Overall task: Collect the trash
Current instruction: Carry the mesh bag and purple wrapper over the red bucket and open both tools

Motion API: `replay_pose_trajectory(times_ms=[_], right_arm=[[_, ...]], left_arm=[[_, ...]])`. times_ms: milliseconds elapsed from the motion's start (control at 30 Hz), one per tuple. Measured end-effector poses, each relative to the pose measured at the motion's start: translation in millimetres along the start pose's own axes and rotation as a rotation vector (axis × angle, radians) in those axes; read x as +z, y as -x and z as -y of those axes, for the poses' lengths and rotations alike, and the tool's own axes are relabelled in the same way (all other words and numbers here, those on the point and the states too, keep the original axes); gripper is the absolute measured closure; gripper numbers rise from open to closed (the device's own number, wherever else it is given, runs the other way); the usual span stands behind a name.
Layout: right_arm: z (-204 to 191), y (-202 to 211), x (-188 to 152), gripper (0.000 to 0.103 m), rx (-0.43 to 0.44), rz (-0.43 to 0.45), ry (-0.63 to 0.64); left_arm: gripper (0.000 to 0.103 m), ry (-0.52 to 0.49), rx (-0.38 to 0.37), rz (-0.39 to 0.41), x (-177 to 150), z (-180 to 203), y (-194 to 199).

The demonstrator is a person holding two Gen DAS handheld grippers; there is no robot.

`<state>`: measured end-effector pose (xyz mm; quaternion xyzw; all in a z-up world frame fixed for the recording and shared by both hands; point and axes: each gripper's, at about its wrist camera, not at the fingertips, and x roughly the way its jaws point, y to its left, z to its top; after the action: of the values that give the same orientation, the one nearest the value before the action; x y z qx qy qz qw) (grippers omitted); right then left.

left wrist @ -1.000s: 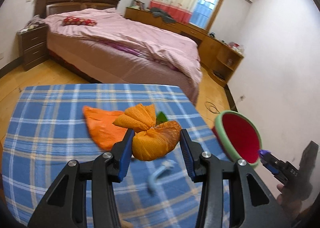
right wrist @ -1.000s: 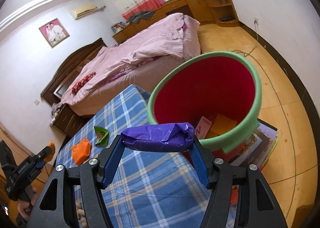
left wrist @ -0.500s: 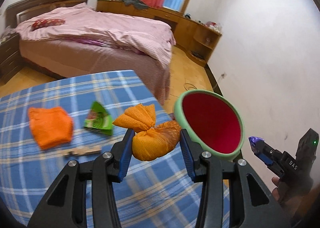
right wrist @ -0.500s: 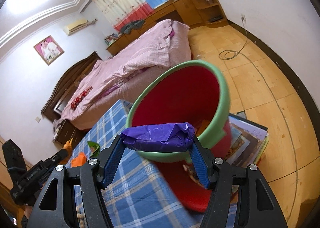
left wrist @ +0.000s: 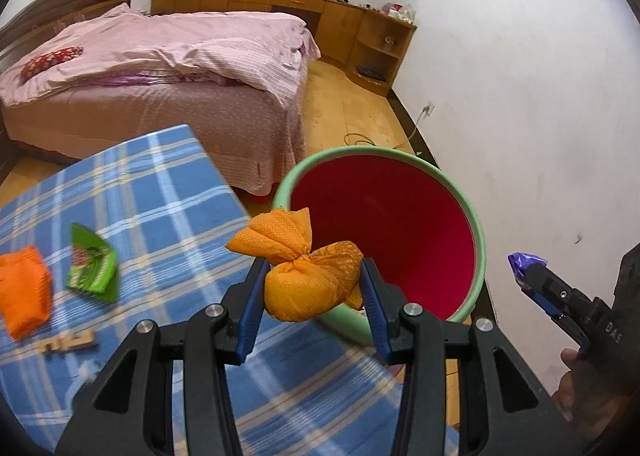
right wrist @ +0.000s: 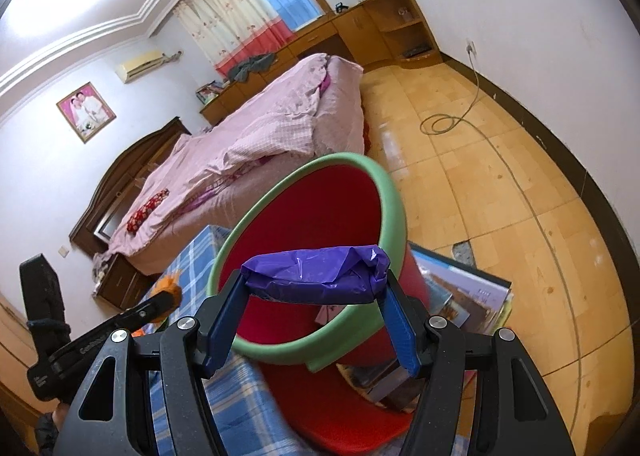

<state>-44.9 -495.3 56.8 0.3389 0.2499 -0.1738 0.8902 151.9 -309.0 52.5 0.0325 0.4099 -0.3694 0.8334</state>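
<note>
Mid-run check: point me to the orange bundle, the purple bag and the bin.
orange bundle (left wrist: 308,288), left wrist view, on its knotted round body.
purple bag (right wrist: 316,276), right wrist view, on the middle of its crumpled top.
bin (left wrist: 478,232), left wrist view, on the green rim's right side.

Blue-plaid tablecloth (left wrist: 168,192), green-rimmed red bin (left wrist: 384,216)

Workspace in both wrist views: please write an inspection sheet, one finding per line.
Surface: blue plaid tablecloth.
Job's things: red bin with green rim beside the table; orange knotted bundle; purple wrapper.
Clutter: green packet, orange cloth, small wooden piece.
Grippers: left gripper jaws clamp the bundle; right gripper jaws clamp the wrapper.
Cables: cord coiled on the floor.
Surroundings: pink bed, wooden cabinets.
</note>
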Motion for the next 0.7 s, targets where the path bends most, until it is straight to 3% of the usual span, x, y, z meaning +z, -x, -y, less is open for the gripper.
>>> replay_pose_trajectory(times_ms=[367, 700], right_arm=[[26, -8, 4, 0.036, -0.026, -0.005, -0.048], [17, -16, 13, 0.036, -0.023, -0.004, -0.019]], left_arm=[[0.057, -0.034, -0.002, -0.046, -1, 18, -36], [0.057, -0.033, -0.01, -0.057, -4, 18, -46]])
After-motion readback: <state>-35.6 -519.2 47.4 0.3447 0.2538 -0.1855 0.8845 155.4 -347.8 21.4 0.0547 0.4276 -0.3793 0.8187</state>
